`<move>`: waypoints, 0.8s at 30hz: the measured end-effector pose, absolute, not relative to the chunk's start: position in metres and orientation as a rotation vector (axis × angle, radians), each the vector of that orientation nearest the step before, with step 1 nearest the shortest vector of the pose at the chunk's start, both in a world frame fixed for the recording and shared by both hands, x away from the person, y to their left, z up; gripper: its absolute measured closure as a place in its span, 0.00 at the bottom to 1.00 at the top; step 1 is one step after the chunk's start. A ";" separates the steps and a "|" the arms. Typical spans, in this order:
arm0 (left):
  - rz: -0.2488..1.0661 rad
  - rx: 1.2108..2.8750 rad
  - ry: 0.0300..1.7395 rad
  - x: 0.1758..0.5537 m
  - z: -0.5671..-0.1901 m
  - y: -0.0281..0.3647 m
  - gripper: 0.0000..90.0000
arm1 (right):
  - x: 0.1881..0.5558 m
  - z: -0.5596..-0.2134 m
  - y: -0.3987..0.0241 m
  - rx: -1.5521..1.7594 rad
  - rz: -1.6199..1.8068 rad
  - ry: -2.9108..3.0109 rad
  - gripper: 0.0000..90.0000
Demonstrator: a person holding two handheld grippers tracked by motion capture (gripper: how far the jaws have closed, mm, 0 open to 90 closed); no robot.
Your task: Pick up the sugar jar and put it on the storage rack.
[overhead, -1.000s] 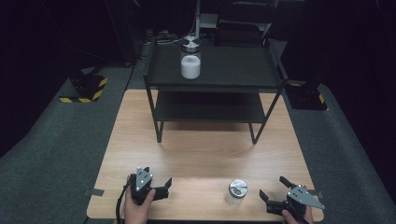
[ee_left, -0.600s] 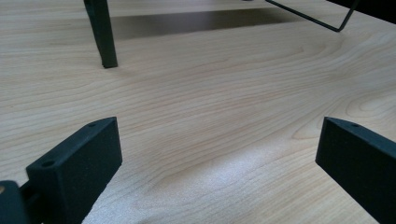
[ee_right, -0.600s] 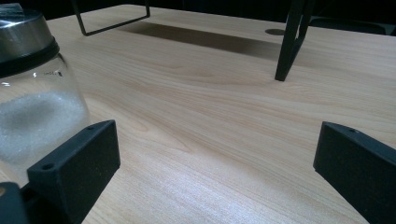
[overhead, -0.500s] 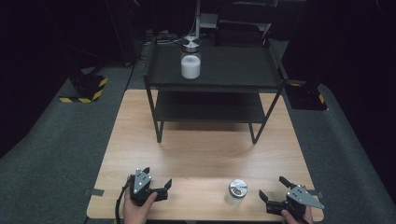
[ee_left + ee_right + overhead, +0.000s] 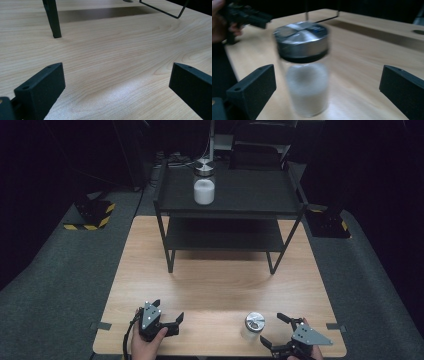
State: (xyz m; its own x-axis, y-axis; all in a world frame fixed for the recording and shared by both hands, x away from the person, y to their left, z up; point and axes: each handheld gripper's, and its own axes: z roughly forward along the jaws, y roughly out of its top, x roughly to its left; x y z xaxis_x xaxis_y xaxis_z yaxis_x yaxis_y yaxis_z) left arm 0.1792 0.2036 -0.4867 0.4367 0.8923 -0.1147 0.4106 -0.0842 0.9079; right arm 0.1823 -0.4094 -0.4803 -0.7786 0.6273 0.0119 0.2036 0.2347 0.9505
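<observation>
A small glass jar (image 5: 253,324) with a metal lid and white powder stands near the table's front edge. My right gripper (image 5: 271,328) is open just to its right, jaws spread toward it. In the right gripper view the jar (image 5: 305,75) stands close and blurred, left of centre between the open jaws of that gripper (image 5: 328,80), touching neither. My left gripper (image 5: 169,311) rests open at the front left, with bare wood between its jaws in the left gripper view (image 5: 116,77). A second, similar jar (image 5: 204,187) stands on the top of the black shelf rack (image 5: 250,195).
The black two-tier rack stands on the far half of the wooden table (image 5: 220,280); one of its legs (image 5: 53,20) rises ahead of my left gripper. The left hand and its gripper (image 5: 244,16) appear beyond the jar. Grey carpet surrounds the table.
My right gripper has shifted slightly left, closer to the jar near the front edge. The left gripper and both jars stay where they were.
</observation>
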 end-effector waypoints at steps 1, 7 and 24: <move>0.602 1.688 1.144 0.179 -0.486 0.203 0.01 | 0.183 -0.480 -0.407 0.761 1.562 2.152 0.01; 0.606 1.691 1.144 0.181 -0.486 0.202 0.01 | 0.180 -0.485 -0.389 0.808 1.602 2.125 0.05; 0.609 1.671 1.143 0.178 -0.488 0.202 0.01 | 0.179 -0.489 -0.360 0.849 1.526 2.103 0.34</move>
